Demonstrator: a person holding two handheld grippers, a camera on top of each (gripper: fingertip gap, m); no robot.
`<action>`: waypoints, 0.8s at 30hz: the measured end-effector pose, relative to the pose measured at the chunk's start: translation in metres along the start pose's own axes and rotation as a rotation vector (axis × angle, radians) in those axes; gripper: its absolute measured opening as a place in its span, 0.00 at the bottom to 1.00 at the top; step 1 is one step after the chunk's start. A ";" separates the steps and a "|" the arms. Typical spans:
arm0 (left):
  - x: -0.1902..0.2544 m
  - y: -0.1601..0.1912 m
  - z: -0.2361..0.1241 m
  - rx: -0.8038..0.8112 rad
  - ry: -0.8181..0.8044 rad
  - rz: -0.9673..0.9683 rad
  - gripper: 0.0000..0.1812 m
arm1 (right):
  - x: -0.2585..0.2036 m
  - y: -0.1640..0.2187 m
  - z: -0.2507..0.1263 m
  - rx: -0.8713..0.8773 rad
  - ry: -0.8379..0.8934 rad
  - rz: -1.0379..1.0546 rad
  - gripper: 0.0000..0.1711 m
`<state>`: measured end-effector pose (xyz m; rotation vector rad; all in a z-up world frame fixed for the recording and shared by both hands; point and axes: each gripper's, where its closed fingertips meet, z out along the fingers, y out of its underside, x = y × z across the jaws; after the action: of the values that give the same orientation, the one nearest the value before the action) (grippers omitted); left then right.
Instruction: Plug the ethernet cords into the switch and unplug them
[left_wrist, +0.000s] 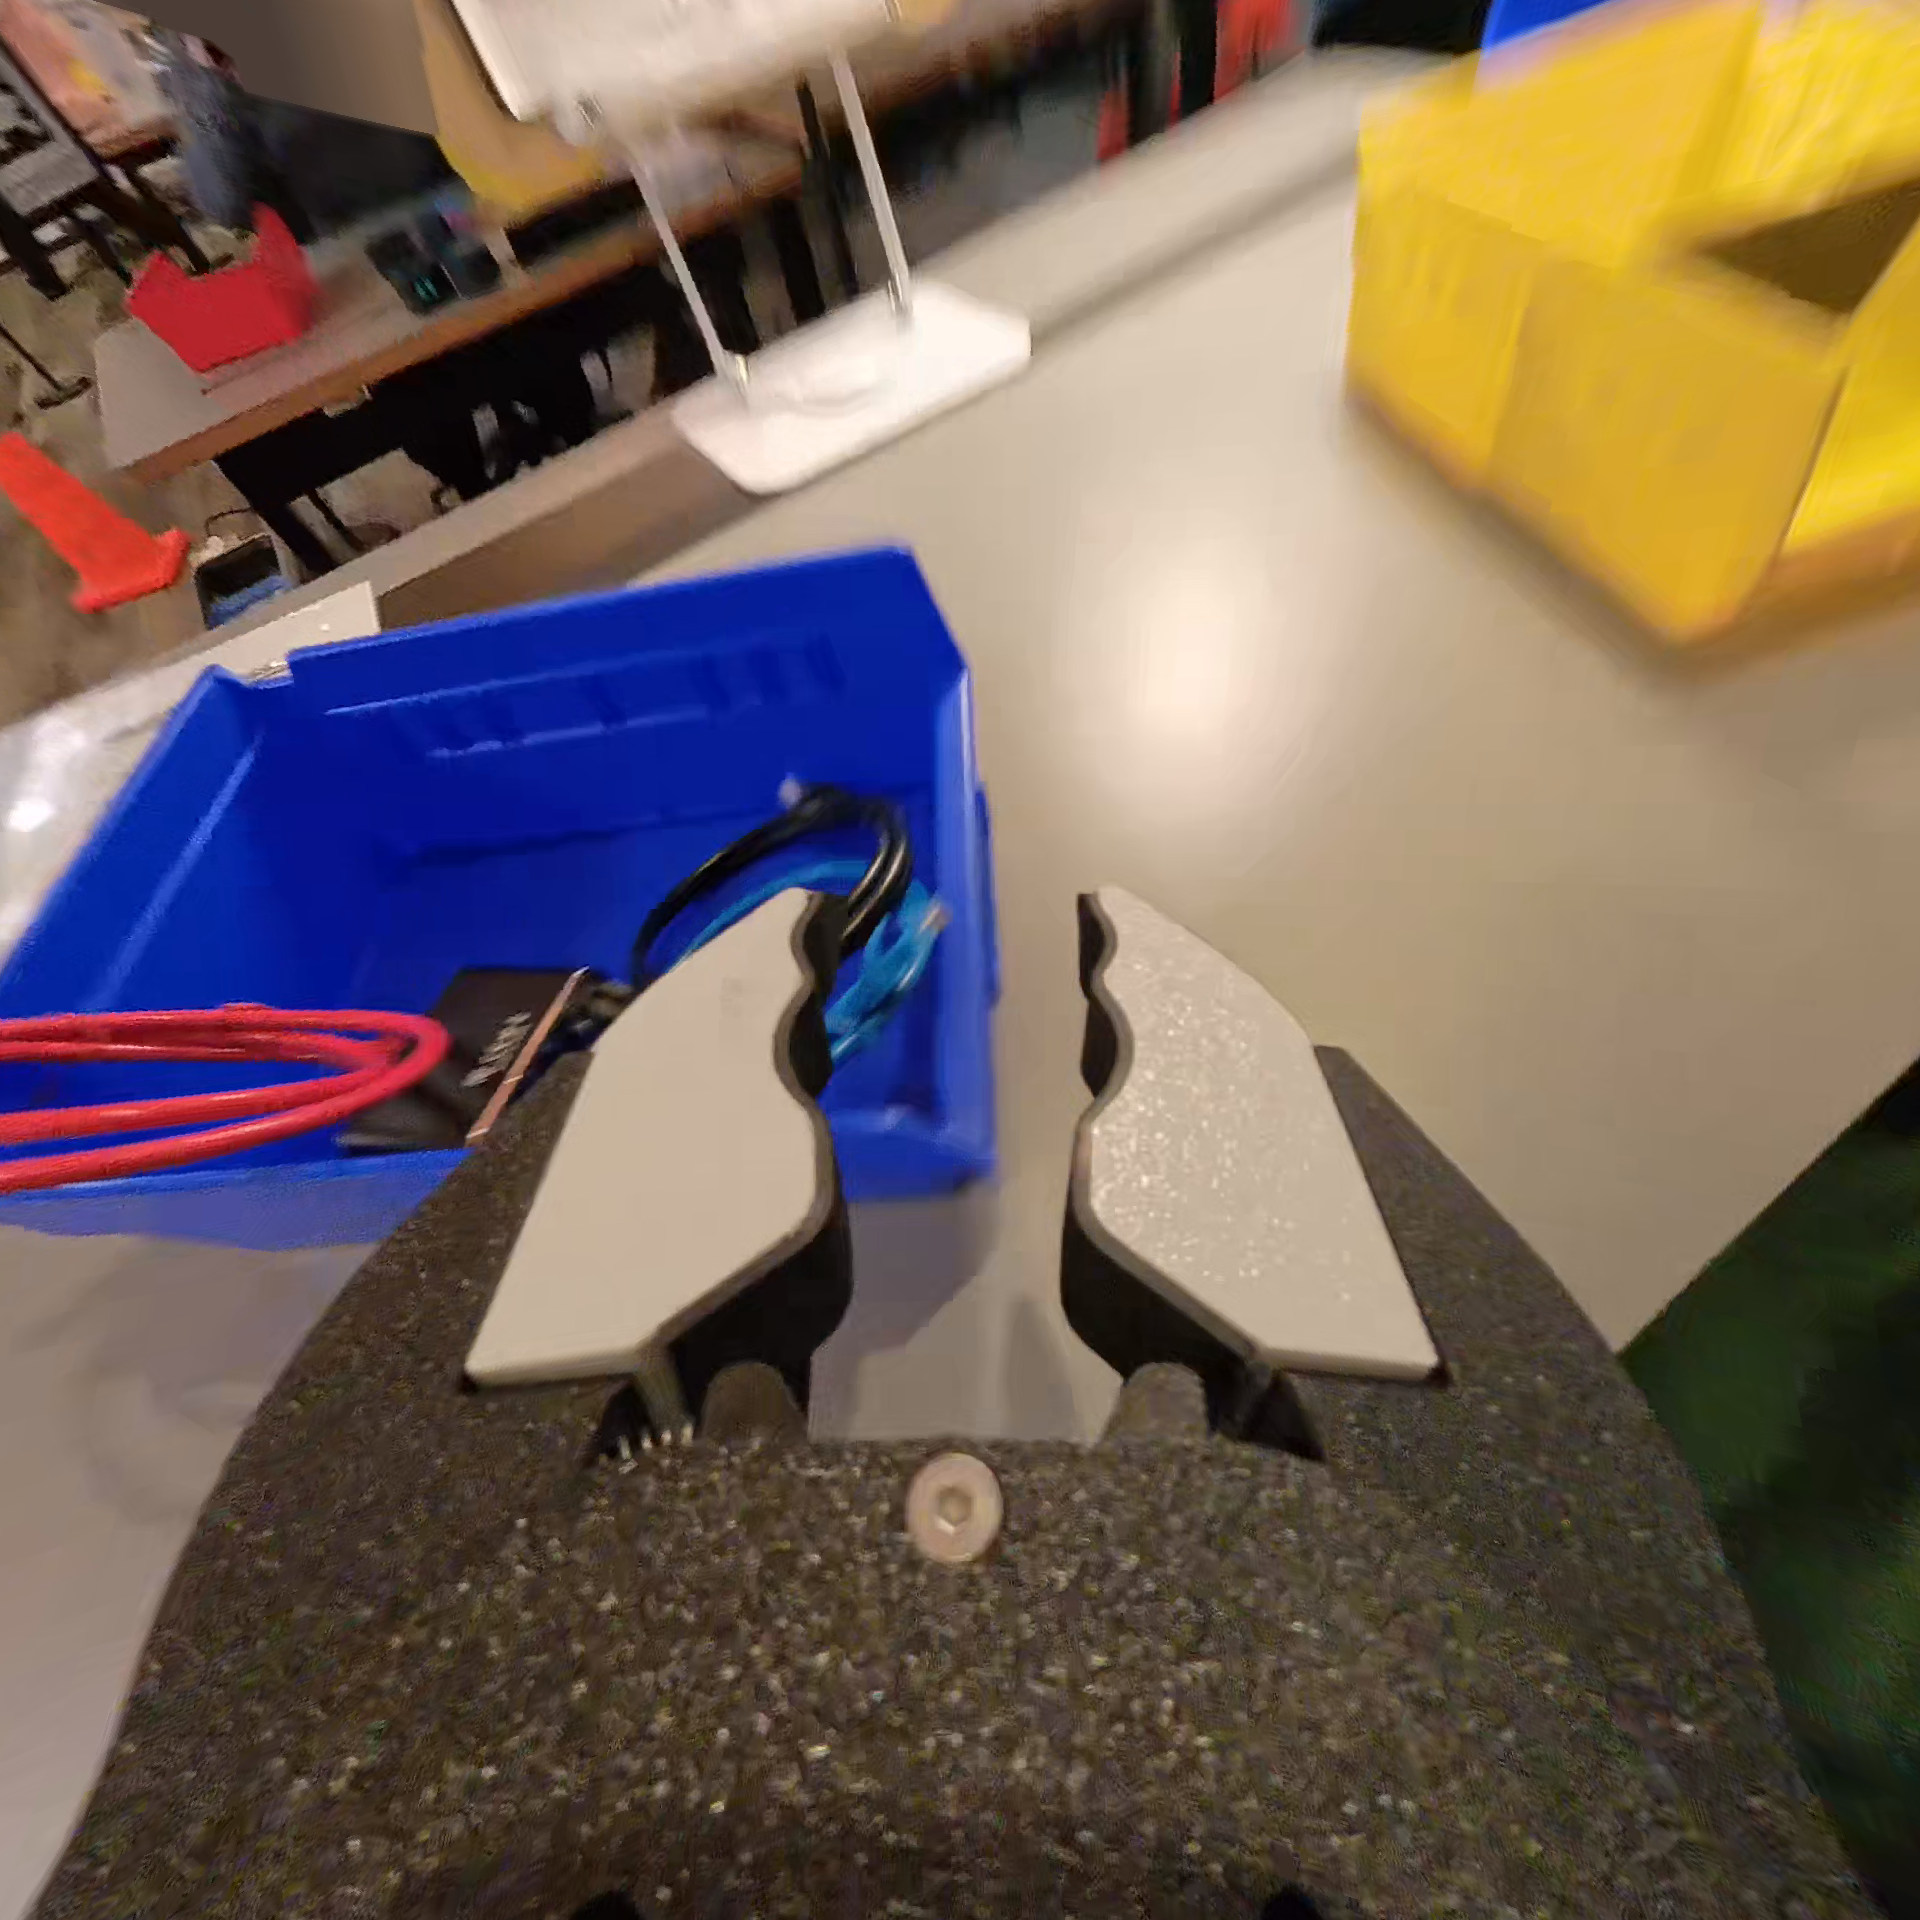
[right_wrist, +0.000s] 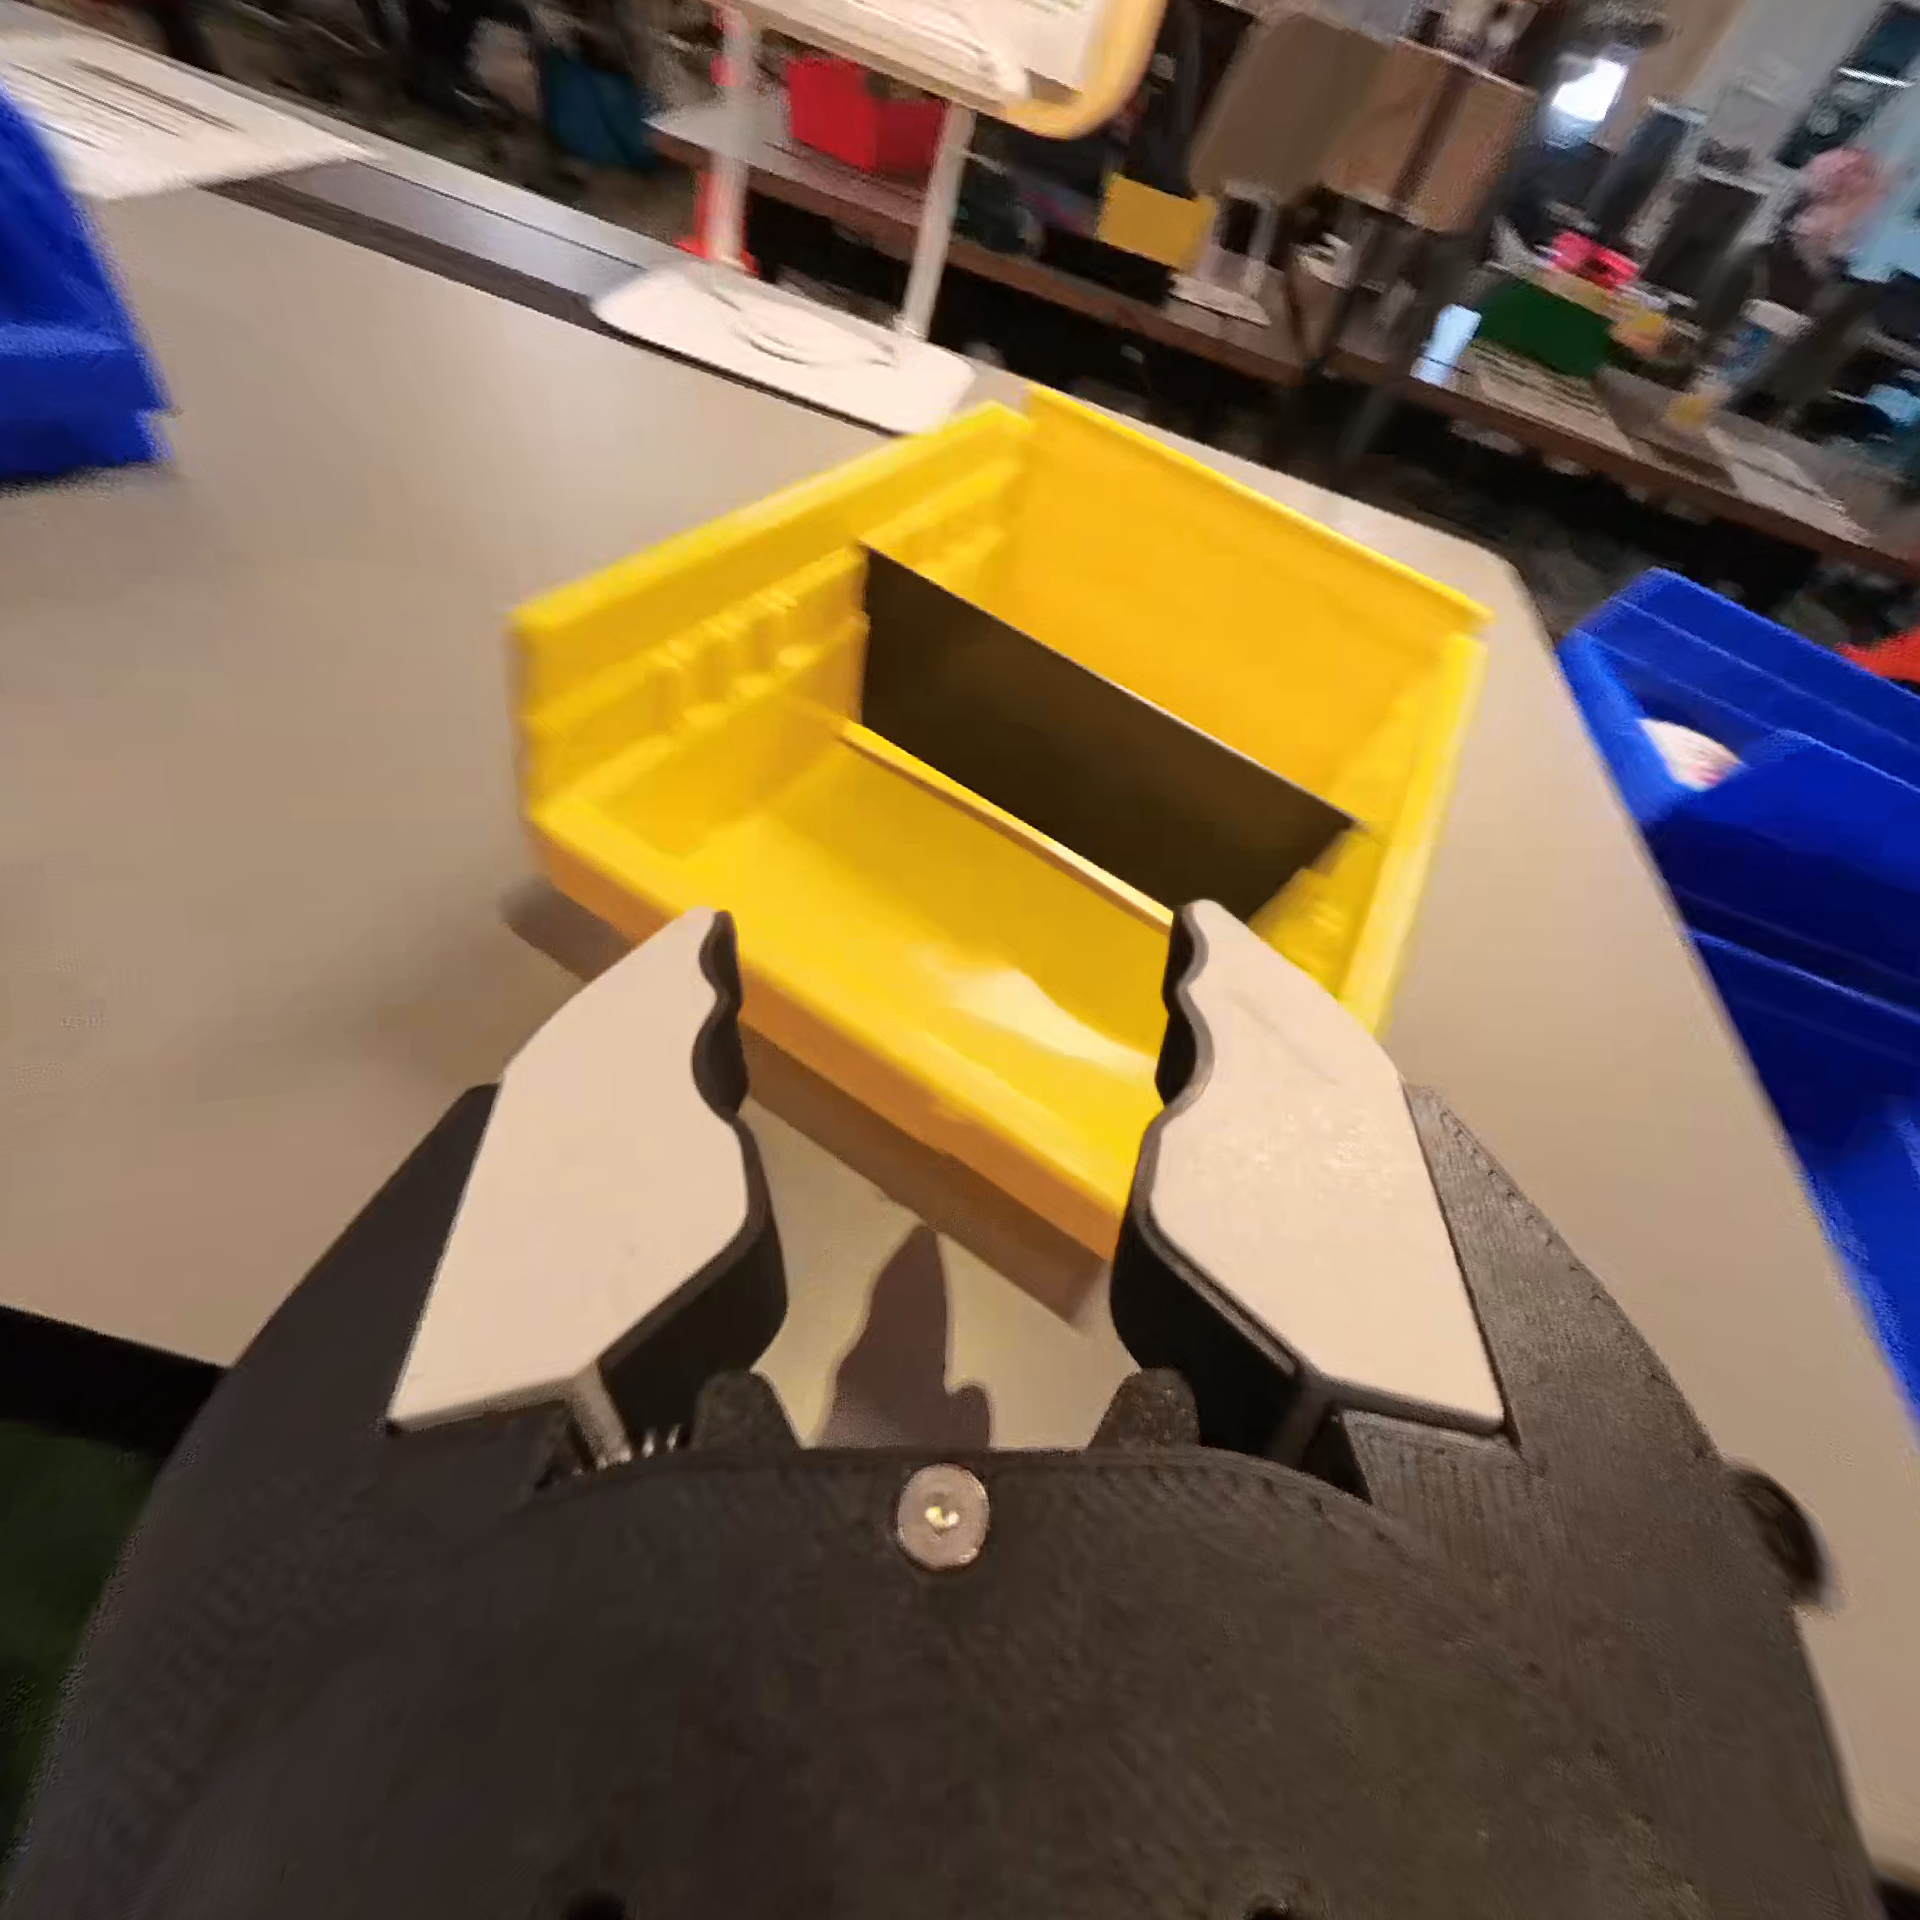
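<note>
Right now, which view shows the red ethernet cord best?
The left wrist view: the red cord loops over the near-left part of the blue bin, beside a dark device. The right wrist view shows no red cord, only a blue bin's corner at its left edge.

From my seat, the grey table (left_wrist: 1195, 727) lies bare between the blue bin (left_wrist: 582, 665) and the yellow bin (right_wrist: 1143, 582); beyond that gap, a white stand (left_wrist: 862, 384) blocks passage.
</note>
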<state>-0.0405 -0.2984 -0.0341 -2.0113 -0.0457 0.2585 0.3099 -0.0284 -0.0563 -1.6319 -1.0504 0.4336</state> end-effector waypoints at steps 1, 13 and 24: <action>0.003 -0.007 0.004 0.064 -0.019 -0.077 0.28 | -0.021 -0.006 0.009 0.018 -0.056 -0.002 0.46; -0.087 0.080 -0.015 -0.090 -0.600 -0.211 0.36 | -0.059 0.019 0.091 -0.049 -0.114 -0.099 0.57; 0.003 -0.010 0.073 0.049 -0.232 -0.158 0.35 | -0.074 -0.001 0.084 0.010 -0.190 -0.035 0.48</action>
<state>-0.0512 -0.2290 -0.0564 -1.9089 -0.3402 0.3868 0.2073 -0.0385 -0.1008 -1.5844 -1.2143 0.5784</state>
